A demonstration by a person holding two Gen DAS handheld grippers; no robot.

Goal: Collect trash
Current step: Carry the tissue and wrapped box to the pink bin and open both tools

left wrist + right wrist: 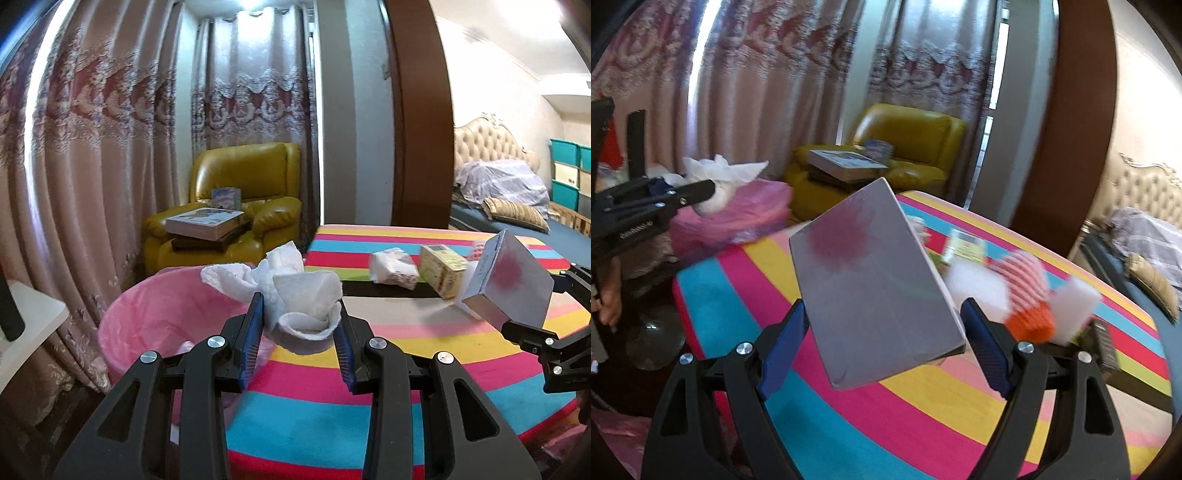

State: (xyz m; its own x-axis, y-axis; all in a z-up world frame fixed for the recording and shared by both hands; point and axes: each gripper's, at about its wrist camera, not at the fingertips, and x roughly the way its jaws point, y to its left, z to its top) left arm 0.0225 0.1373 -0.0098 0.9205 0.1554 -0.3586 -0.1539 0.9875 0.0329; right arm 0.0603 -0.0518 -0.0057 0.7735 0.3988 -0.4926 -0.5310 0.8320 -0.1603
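My left gripper [301, 310] is shut on a crumpled white tissue [295, 291] and holds it above the near rim of a pink-lined trash bin [162, 314], at the table's left edge. It also shows in the right wrist view [709, 195] with the tissue [720, 173] over the bin [738, 218]. My right gripper [882, 325] is shut on a flat grey box with a red blotch [871, 280], tilted above the striped table; the box also shows in the left wrist view [509, 280].
On the striped tablecloth [369, 369] lie a white packet [393, 267] and a yellow carton [443, 269]. White foam pieces [979, 288] and a red-striped object [1023, 280] lie behind the grey box. A yellow armchair [236, 206] with books stands behind the bin.
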